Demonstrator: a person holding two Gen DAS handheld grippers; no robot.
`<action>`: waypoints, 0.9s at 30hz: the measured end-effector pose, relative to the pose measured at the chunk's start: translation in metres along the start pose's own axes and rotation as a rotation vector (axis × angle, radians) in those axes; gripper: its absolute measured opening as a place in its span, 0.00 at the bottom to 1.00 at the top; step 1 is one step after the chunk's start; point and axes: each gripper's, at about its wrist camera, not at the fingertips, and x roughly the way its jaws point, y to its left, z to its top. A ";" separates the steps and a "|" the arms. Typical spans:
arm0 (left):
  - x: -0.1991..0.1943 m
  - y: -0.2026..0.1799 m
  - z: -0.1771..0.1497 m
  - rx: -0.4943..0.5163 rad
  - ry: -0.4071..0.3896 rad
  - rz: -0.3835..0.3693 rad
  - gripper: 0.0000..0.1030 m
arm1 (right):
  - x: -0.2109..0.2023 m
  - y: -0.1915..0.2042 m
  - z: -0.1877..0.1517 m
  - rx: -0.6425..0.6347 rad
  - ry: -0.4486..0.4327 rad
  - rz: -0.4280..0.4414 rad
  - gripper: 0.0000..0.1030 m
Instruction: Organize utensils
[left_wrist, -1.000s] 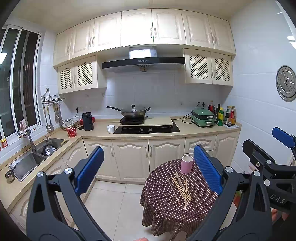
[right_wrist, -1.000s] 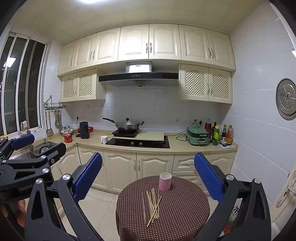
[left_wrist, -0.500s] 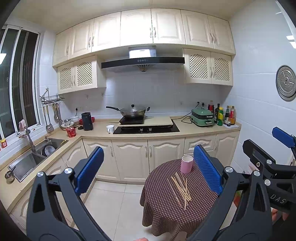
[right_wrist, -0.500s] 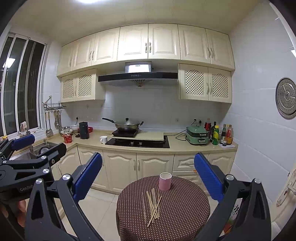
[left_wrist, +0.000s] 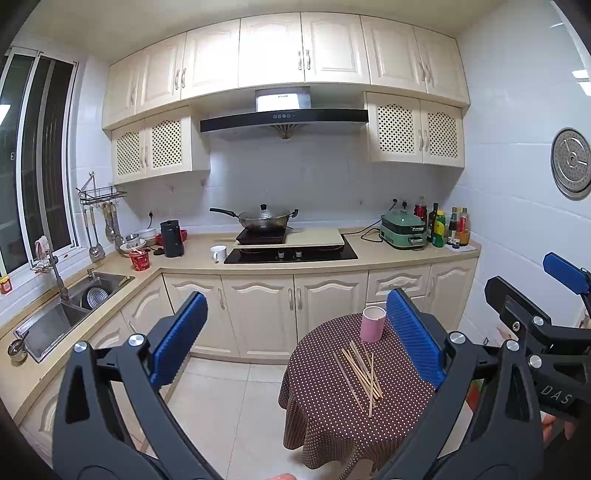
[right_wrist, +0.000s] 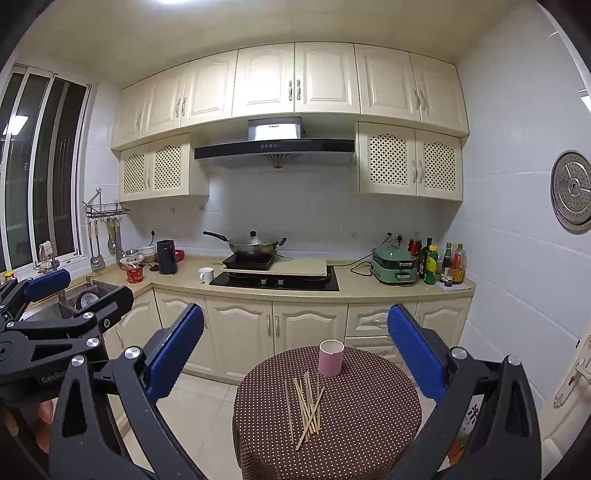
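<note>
Assessing progress: nothing is judged done; no stick has been placed.
Chopsticks (right_wrist: 306, 410): a loose crossed pile is seen lying mid-surface.
Pink cup (right_wrist: 331, 357): set upright near the surface's far edge, just beyond the pile; nothing is seen protruding from it.
Left gripper (left_wrist: 291, 338): jaws spread wide, nothing held, well apart from the surface (right_wrist: 369, 417).
Right gripper (right_wrist: 295, 349): jaws spread wide, nothing held.
Remaining: all sticks are to be gathered, presumably into the cup.
</note>
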 end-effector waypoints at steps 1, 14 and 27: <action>0.000 0.001 -0.003 0.001 0.000 -0.001 0.93 | 0.000 0.000 0.000 0.001 0.001 -0.001 0.93; 0.018 0.005 -0.007 0.002 0.019 -0.039 0.93 | 0.012 0.005 -0.002 0.016 0.023 -0.036 0.93; 0.040 0.009 -0.007 0.018 0.028 -0.077 0.93 | 0.028 0.006 -0.003 0.033 0.036 -0.071 0.93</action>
